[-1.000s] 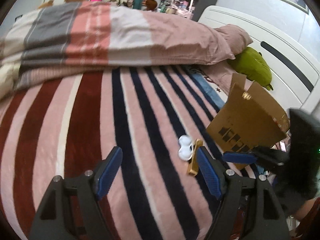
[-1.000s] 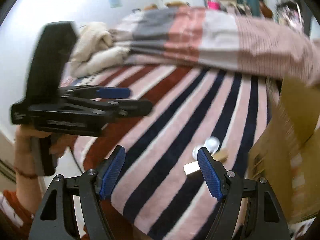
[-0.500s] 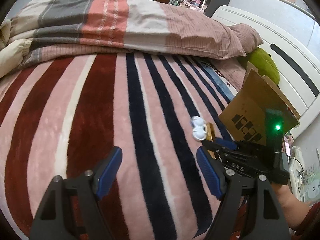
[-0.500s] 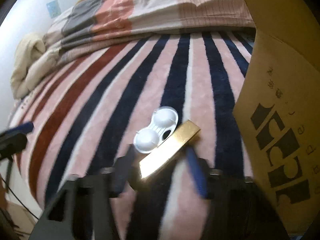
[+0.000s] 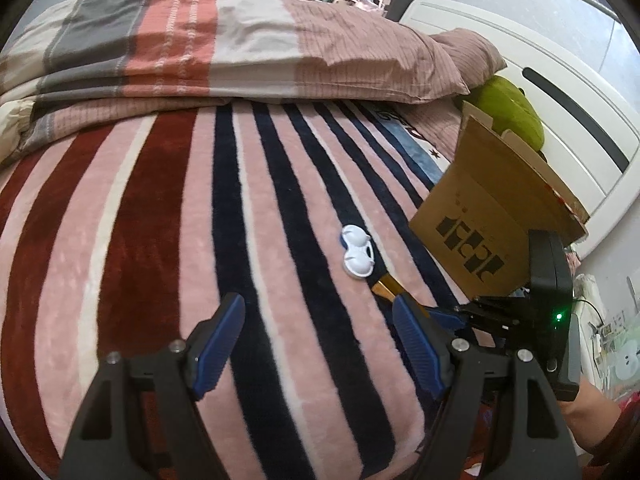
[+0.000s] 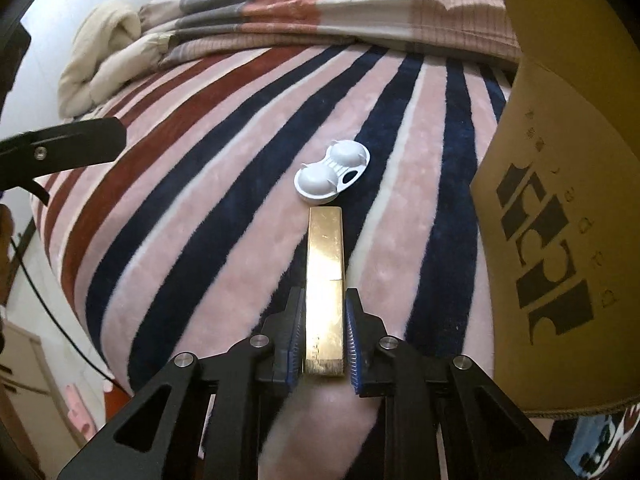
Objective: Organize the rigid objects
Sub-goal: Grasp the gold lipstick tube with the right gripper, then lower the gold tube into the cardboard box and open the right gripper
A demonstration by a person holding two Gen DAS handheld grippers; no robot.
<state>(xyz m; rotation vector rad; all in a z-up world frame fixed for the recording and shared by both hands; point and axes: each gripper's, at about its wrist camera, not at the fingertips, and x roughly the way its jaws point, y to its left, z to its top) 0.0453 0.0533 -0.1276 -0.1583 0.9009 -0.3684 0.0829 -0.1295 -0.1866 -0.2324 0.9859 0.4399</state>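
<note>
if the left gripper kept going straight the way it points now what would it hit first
Most likely the striped blanket. The open left gripper points down at bare blanket; the white case and gold bar lie off to the right of that line, though depth is hard to judge.

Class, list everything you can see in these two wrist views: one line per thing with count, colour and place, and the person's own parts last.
gold bar: one, shiny gold, lying on the blanket, near end between the right tongs
lens case: one, white, two domes, just beyond the bar's far end
cardboard box: one, brown with black print, right of the bar
striped blanket: one, pink, maroon, navy, covering the bed
folded duvet: one, grey, pink, white blocks, far end of bed
green plush: one, behind the box
headboard: one, white, far right
left tongs: black, blue pads, open, holding nothing
right tongs: black, blue pads, shut on the gold bar
forearm: one, behind the right tongs
</note>
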